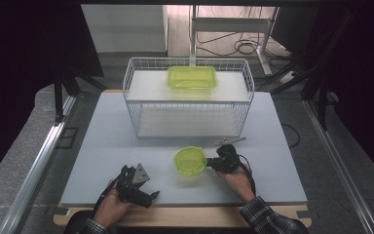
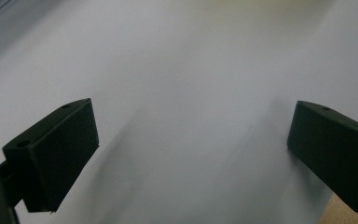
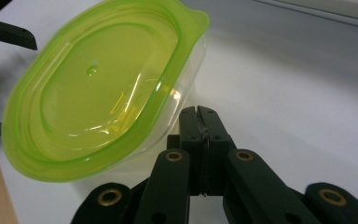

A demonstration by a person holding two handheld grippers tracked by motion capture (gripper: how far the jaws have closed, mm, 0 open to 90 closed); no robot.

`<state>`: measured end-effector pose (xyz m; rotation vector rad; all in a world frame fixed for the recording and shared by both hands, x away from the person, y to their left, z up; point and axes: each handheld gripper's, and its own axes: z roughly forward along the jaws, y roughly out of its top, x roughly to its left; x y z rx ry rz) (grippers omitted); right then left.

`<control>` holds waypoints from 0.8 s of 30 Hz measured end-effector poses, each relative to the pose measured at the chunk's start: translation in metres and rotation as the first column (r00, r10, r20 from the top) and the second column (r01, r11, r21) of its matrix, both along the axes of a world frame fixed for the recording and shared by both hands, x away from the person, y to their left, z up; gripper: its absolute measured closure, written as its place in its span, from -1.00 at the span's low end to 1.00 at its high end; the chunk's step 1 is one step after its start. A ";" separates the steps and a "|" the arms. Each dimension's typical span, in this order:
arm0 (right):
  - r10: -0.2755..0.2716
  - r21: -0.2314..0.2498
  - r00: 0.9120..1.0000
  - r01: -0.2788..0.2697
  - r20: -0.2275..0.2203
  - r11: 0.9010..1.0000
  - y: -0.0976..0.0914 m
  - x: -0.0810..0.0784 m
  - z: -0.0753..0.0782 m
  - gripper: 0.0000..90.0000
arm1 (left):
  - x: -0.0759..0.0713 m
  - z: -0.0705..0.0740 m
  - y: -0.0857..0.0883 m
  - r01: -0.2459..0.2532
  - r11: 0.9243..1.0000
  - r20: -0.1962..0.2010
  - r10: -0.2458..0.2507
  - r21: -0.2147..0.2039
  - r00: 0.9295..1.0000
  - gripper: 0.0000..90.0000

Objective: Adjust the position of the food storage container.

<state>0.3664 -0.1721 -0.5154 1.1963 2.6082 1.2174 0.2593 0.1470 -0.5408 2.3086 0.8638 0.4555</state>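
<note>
Right then, the right gripper (image 1: 217,162), jaws pressed together, sat just beside the lidded green container (image 1: 190,161) on the table (image 1: 102,146), container to its left; the left gripper (image 1: 143,191), jaws apart, lay farther off.

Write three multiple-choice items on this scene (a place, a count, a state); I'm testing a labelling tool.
1. Where does the rectangular container stand?
A on the upper white shelf in the wire basket
B on the floor
C between the left tongs

2. How many green-lidded containers are there?
A one
B two
C four

3. How do the left tongs stand?
A shut on a lid
B open, nothing between them
C shut, empty

Answers:
1 A, the high view shows it on the shelf inside the wire walls.
2 B, the rectangular one plus the round container on the table.
3 B, the left gripper view shows bare table between the parted jaws.
</note>
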 end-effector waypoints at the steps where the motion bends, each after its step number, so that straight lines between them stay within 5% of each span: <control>1: 0.000 -0.007 1.000 0.000 0.007 1.000 0.001 0.000 0.000 0.98 | 0.000 0.000 0.000 0.000 1.000 0.000 0.000 0.000 1.000 -0.97; 7: -0.020 -0.064 0.998 0.024 0.064 0.998 -0.006 -0.001 0.005 0.94 | 0.000 0.001 0.001 -0.003 1.000 0.000 0.003 -0.005 1.000 -0.97; 17: -0.041 -0.059 0.991 0.048 0.127 0.997 -0.025 -0.010 0.019 0.66 | 0.000 0.004 0.004 -0.026 0.999 0.001 0.026 -0.030 1.000 -0.96; 24: -0.006 -0.071 0.985 0.018 0.174 0.997 -0.036 -0.020 0.027 0.19 | 0.000 0.006 0.006 -0.038 0.998 -0.005 0.038 -0.048 0.999 -0.96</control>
